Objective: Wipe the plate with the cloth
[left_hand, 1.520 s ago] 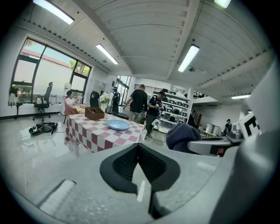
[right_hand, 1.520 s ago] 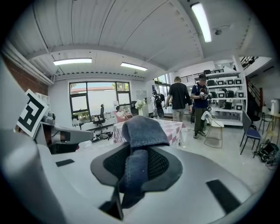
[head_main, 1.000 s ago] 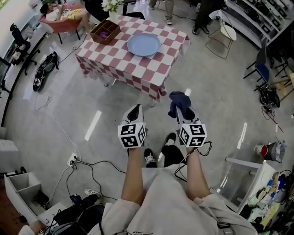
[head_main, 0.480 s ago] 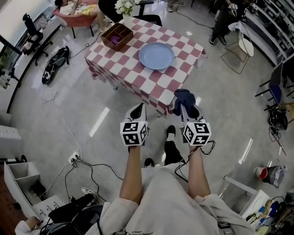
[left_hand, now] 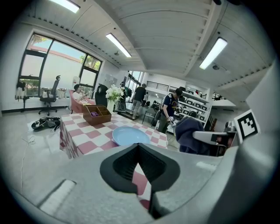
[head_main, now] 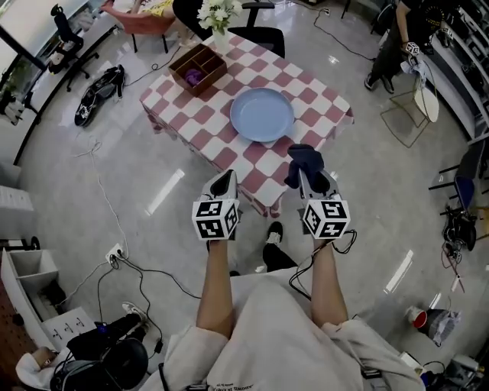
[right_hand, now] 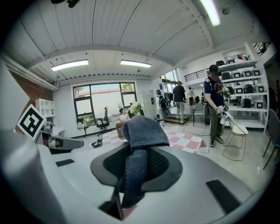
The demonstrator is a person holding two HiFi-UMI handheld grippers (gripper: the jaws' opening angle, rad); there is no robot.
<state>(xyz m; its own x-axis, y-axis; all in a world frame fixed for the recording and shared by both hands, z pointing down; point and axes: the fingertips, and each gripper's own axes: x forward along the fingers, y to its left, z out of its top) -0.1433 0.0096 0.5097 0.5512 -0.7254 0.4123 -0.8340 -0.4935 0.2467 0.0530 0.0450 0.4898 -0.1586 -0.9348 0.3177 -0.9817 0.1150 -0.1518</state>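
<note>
A light blue plate (head_main: 262,114) lies on the red-and-white checked table (head_main: 325,101), near its front corner. My right gripper (head_main: 307,177) is shut on a dark blue cloth (head_main: 304,161), which bunches up over its tips just short of the table's edge. In the right gripper view the cloth (right_hand: 142,130) hangs down between the closed jaws. My left gripper (head_main: 224,184) is shut and holds nothing, level with the right one and at the table's near edge. From the left gripper view the plate (left_hand: 129,135) lies ahead beyond the shut tips (left_hand: 138,148).
A wooden compartment box (head_main: 199,69) and a vase of white flowers (head_main: 219,15) stand at the table's far side, with a black chair (head_main: 264,35) behind. Cables and a power strip (head_main: 116,254) lie on the floor to the left. A person (head_main: 399,30) stands at the back right.
Both grippers have come forward to the table, whose near edge now lies just under their tips. The cloth has stayed in the right gripper.
</note>
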